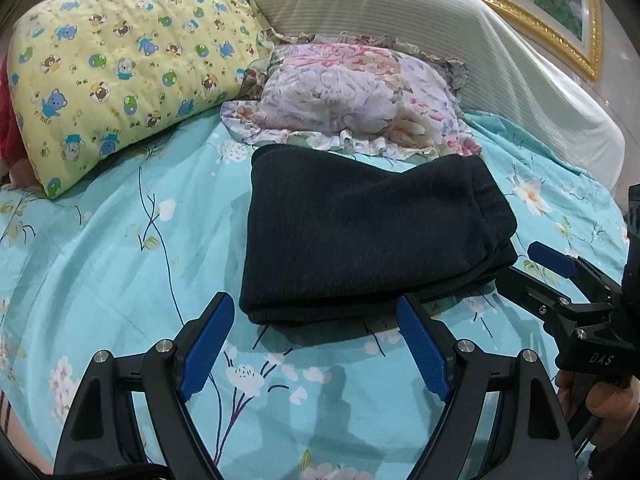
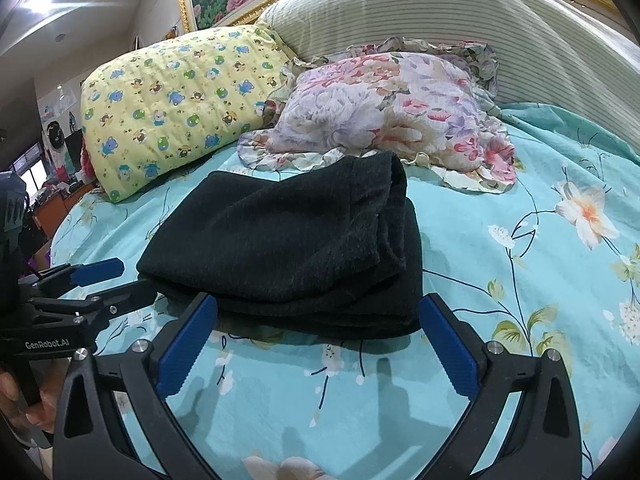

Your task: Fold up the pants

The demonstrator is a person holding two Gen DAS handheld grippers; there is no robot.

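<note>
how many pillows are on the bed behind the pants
2. A yellow bear-print pillow sits at the back left, and a floral ruffled pillow lies just behind the folded black pants. Others may be out of view.

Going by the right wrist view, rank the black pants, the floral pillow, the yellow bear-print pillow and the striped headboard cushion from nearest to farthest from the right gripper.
From the right gripper:
1. Black pants, folded, straight ahead at the fingertips.
2. Floral pillow, just behind the pants, slightly right.
3. Yellow bear-print pillow, back left; close to the floral one in depth, so this order is tentative.
4. Striped headboard cushion, farthest, across the back.
</note>
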